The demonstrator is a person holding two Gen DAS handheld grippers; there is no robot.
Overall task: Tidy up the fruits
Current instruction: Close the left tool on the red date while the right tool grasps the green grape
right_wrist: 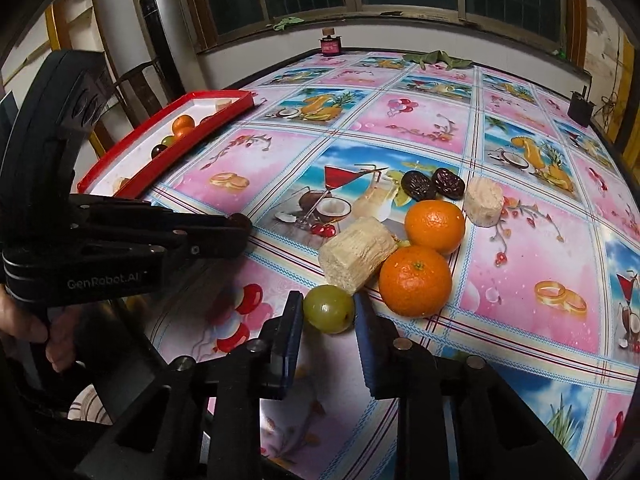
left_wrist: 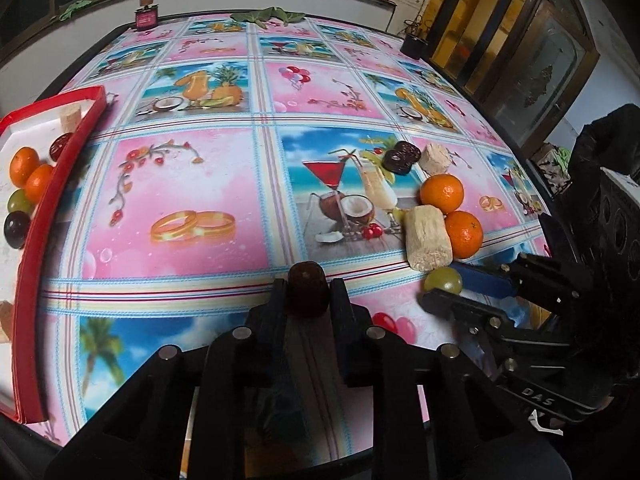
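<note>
**Fruits: 1 date and 1 grape pinched, the rest in a heap and in the tray**

Fruits lie in 2 places on the patterned tablecloth. In the right wrist view, a heap sits at centre: 2 oranges touching each other, a cane piece leaning against the lower orange, a second cane piece just right of the upper orange, and 2 dark dates side by side above them. The red tray, at the left edge of the left wrist view, holds 2 oranges, a green grape, a dark grape, a date and a pale cane piece.

The left gripper, low at centre of its own view, is pinching a dark date between its fingers, down at the cloth. The right gripper, low at centre of its view, is pinching a green grape, its blue pads pressed against both sides; the grape sits just below the near cane piece. A hand grips the left gripper's handle at the left edge of that view.
</note>
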